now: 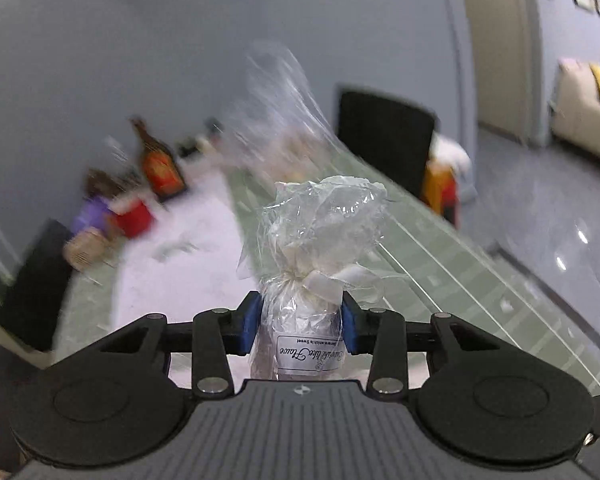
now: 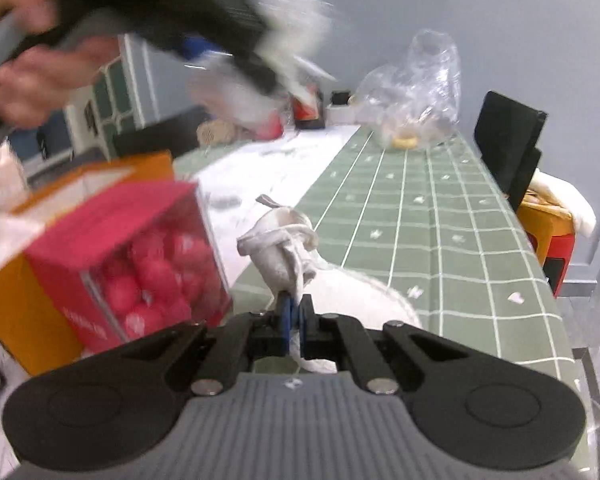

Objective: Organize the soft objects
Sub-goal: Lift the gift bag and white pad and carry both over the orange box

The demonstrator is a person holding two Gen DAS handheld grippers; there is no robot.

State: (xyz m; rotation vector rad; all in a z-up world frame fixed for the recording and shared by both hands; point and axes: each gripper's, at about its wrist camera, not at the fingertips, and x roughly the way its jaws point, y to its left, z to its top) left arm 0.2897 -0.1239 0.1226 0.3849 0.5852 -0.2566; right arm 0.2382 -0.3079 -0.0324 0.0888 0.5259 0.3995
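My left gripper (image 1: 302, 326) is shut on a small clear cellophane gift bag (image 1: 320, 240) tied with a white ribbon and bearing a white label, held above the table. The same gripper shows blurred, with the hand holding it, at the upper left of the right wrist view (image 2: 228, 56). My right gripper (image 2: 296, 316) is shut on the drawstring neck of a white cloth pouch (image 2: 284, 248), whose body lies on the green checked tablecloth (image 2: 440, 220).
A clear box of red balls (image 2: 148, 264) in an orange carton stands at the left. A crumpled clear plastic bag (image 2: 416, 92) with a ring-shaped snack lies at the far end. A dark bottle (image 1: 158, 164), red items and a black chair (image 1: 384, 140) stand beyond.
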